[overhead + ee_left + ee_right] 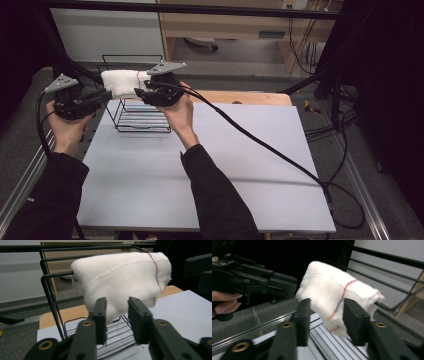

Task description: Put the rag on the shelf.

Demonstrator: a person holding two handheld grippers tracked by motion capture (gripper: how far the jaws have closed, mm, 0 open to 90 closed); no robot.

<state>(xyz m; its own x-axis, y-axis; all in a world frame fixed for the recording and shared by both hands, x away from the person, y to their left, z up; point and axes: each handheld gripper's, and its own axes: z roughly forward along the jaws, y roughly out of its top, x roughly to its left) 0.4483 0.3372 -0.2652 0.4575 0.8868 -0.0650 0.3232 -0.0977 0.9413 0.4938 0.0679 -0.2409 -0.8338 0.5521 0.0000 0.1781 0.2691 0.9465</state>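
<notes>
2 open grippers (115, 311) (327, 312) flanking cloth (122, 82)

**Black claws, black sleeves**

Both forearms wear long black sleeves down to the wrist. The left claw (102, 94) and right claw (141, 93) are matte black, each topped by a grey three-cornered plate with small dark dots. Brass-coloured screw bushings sit along the jaw arms. A thick black cable (260, 142) trails from the right claw toward 4 o'clock.
</notes>
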